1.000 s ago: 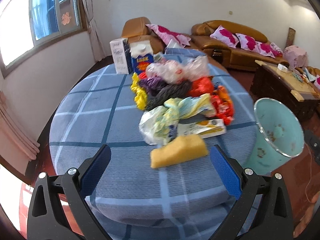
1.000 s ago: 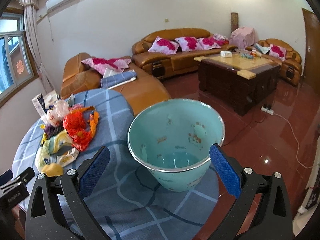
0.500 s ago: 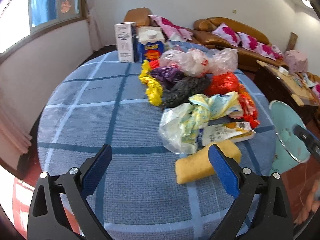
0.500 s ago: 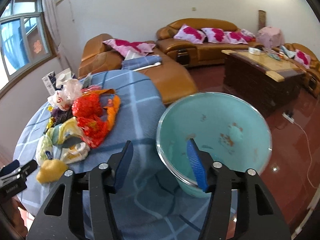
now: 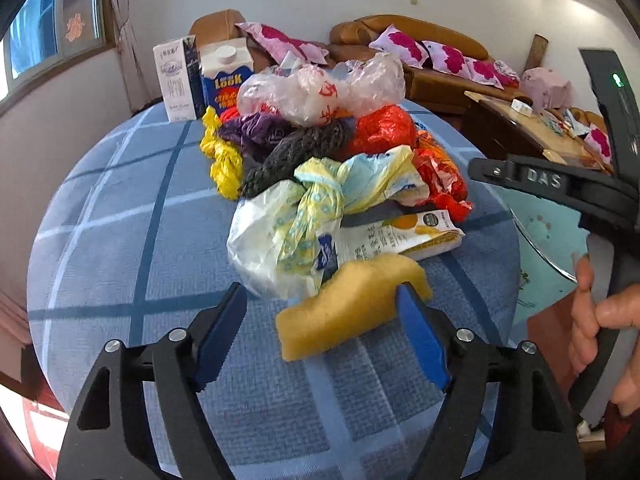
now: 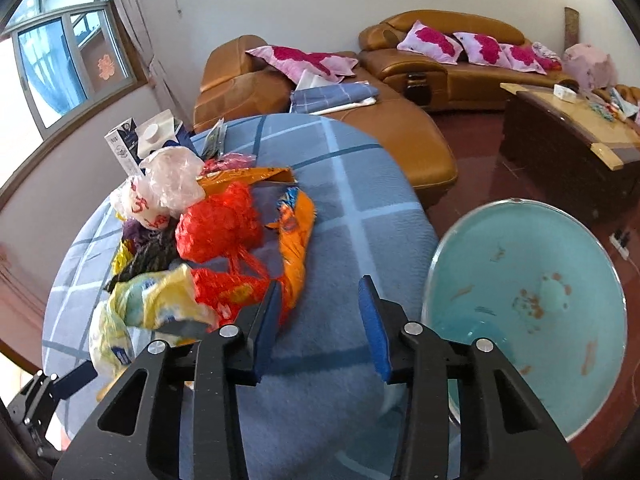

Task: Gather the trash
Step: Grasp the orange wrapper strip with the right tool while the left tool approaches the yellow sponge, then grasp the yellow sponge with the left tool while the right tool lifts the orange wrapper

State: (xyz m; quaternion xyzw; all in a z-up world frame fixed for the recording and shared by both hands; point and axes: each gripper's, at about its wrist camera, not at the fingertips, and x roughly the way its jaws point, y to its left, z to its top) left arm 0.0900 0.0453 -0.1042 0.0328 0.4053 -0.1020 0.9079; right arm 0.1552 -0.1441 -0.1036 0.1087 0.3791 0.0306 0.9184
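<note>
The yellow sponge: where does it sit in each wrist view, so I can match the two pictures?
Left wrist: the yellow sponge lies low and centre on the table, between the closing left gripper's fingers.
Right wrist: only a blurred yellow sliver at the lower left edge might be it; I cannot confirm.
Shared landmark: the red plastic bag in the trash pile.

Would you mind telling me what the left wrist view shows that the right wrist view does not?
Only the left wrist view shows the yellow sponge between the closing left gripper jaws, and a hand. Only the right wrist view shows the bin interior and the closing right gripper, nothing between its jaws. Both show the trash pile on the table.
</note>
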